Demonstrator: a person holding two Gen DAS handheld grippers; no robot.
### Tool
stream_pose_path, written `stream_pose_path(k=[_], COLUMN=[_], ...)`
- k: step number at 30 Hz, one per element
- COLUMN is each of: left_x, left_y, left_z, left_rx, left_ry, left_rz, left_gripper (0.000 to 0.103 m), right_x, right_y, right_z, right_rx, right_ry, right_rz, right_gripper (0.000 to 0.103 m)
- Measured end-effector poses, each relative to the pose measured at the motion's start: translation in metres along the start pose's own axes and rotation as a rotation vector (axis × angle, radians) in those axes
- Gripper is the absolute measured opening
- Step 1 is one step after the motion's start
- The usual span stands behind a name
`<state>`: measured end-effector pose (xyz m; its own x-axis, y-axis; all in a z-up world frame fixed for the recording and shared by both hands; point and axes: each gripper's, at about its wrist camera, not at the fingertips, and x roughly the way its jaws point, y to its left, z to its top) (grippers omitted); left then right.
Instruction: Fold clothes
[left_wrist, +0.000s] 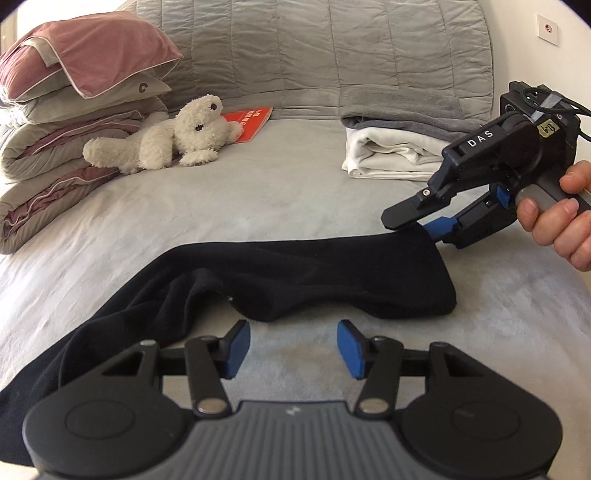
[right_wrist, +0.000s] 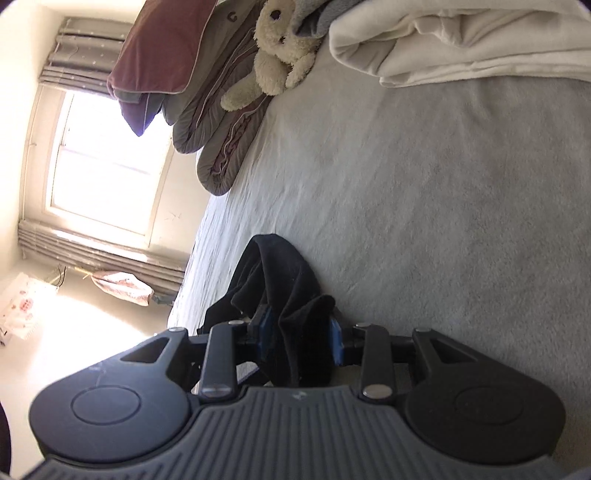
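Note:
A black garment (left_wrist: 295, 280) lies stretched across the grey bed (left_wrist: 258, 199), running from the lower left to the right. My left gripper (left_wrist: 293, 349) is open and empty, just in front of the garment's near edge. My right gripper (left_wrist: 415, 223) is shut on the garment's right corner and holds it a little off the bed. In the right wrist view the black cloth (right_wrist: 291, 291) is bunched between the blue pads (right_wrist: 337, 347) of my right gripper (right_wrist: 301, 345).
A white plush toy (left_wrist: 166, 136) and a red book (left_wrist: 251, 122) lie at the back left beside stacked pink and grey bedding (left_wrist: 74, 122). Folded white and grey linens (left_wrist: 391, 147) sit at the back right. A window (right_wrist: 107, 162) is beyond the bed's side.

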<state>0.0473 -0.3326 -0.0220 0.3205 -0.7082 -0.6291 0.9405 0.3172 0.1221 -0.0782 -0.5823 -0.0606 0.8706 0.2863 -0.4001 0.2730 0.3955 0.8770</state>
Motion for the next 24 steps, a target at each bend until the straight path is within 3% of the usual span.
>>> stream_pose_path(k=[2,4,8,12,13,14,22,24], left_x=[0.000,0.002,0.007,0.009,0.009,0.010,0.019,0.022], left_y=[0.002,0.003,0.002,0.002,0.002,0.002,-0.001,-0.002], left_z=[-0.001,-0.001,-0.001,0.001,0.001,0.001,0.000,0.001], left_rx=[0.004,0.019,0.091,0.155,0.170,0.188,0.281,0.297], left_ry=[-0.005,-0.006,-0.011,-0.020,-0.022,-0.025,-0.042,-0.045], left_rz=[0.024,0.050,0.104,0.122,0.124,0.126,0.155,0.161], left_gripper=[0.053,0.054,0.054,0.055,0.056,0.056,0.059,0.060], right_x=[0.001,0.004,0.006,-0.009,-0.014,-0.017,-0.015,-0.009], right_y=[0.004,0.012,0.031,0.033,0.031,0.030,0.014,0.011], right_z=[0.005,0.010,0.014,0.012,0.011,0.009,-0.009,-0.007], right_rx=[-0.021,-0.070,-0.176,-0.186,-0.173,-0.158,0.018,0.048], right_ry=[-0.039,-0.049,-0.007,0.014,0.020,0.027,0.106,0.079], right_rz=[-0.040,-0.079,-0.147,-0.185,-0.186,-0.186,-0.128,-0.110], right_gripper=[0.035,0.010,0.008,0.021,0.034,0.038,0.039,0.039])
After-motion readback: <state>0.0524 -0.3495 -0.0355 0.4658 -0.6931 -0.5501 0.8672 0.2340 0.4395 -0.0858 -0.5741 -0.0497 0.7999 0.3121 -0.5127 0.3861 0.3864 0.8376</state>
